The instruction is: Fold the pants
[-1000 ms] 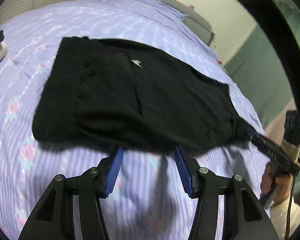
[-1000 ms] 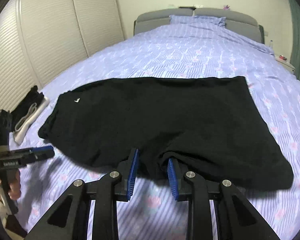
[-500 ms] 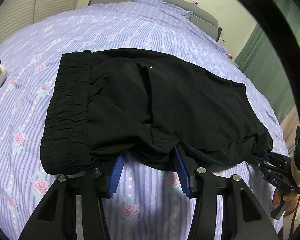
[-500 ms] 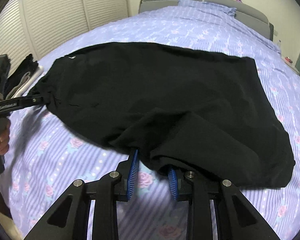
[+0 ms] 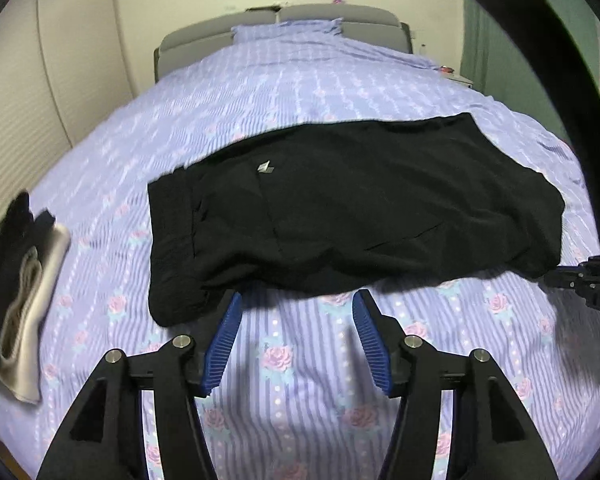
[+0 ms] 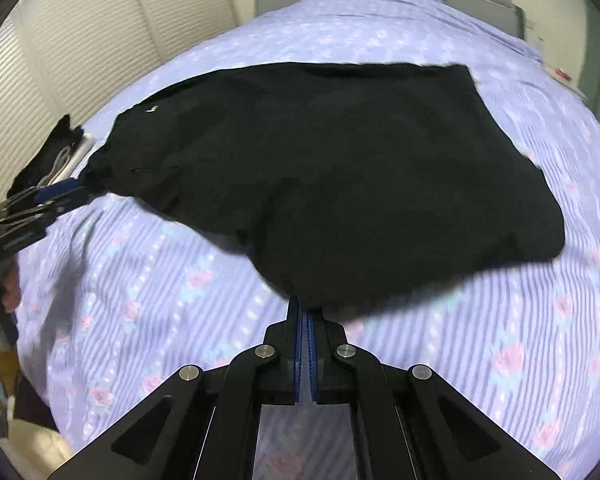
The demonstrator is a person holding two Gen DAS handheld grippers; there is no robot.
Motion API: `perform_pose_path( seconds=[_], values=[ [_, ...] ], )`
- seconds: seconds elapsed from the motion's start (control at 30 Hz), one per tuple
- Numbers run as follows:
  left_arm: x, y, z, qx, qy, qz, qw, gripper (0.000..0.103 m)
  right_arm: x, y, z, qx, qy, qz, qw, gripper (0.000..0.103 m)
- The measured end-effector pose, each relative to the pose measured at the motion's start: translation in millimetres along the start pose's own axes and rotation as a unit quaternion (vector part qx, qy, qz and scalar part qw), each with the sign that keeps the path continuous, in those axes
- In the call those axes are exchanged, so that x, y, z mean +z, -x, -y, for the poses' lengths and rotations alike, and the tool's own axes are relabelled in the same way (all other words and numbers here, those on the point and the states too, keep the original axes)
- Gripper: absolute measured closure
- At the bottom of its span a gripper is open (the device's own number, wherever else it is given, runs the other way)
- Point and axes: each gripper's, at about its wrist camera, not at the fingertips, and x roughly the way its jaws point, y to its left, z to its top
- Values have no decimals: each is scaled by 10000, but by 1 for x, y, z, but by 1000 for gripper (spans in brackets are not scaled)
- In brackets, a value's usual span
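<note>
Black pants (image 5: 352,208) lie folded across the lilac flowered bed, waistband to the left, a small grey logo on top. My left gripper (image 5: 296,304) is open, its blue pads just short of the pants' near edge, holding nothing. My right gripper (image 6: 305,312) is shut on the pants (image 6: 340,168) at the near hem and lifts that edge off the bed. In the right wrist view the left gripper (image 6: 60,196) shows at the pants' left corner. In the left wrist view the right gripper (image 5: 580,276) shows at the pants' right end.
The bed (image 5: 300,380) has a grey headboard (image 5: 324,20) and a pillow at the far end. A black and beige pile of clothes (image 5: 20,280) lies at the bed's left edge. White slatted closet doors (image 6: 80,40) stand on the left.
My left gripper has let go of the pants' edge and pulled back, open. My right gripper has closed fully on the near hem and lifted it.
</note>
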Motion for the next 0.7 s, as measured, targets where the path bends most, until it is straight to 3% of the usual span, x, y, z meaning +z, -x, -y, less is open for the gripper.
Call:
perform_pose_path(
  seconds=[0.07, 0.17, 0.2, 0.33, 0.5, 0.6, 0.7],
  values=[
    [6, 4, 5, -111, -99, 98, 9998, 42, -6, 12, 3, -199, -210, 220, 9993, 93],
    [15, 12, 15, -326, -315, 311, 9985, 40, -17, 44, 9, -737, -566, 902, 9916, 43],
    [19, 13, 20, -383, -429, 391, 9976, 39, -22, 54, 12, -876, -684, 1158, 9870, 37],
    [33, 11, 39, -473, -837, 639, 9933, 38, -25, 73, 34, -1045, -1252, 1811, 9699, 35],
    [52, -7, 64, -744, -1269, 780, 9860, 38, -21, 54, 76, -729, -2128, 1816, 9573, 35],
    [74, -22, 76, -1002, -1587, 786, 9791, 38, -20, 49, 88, -777, -2476, 1852, 9478, 35],
    [106, -44, 79, -1425, -1516, 733, 9754, 38, -21, 48, 91, -899, -2753, 2111, 9336, 35]
  ],
)
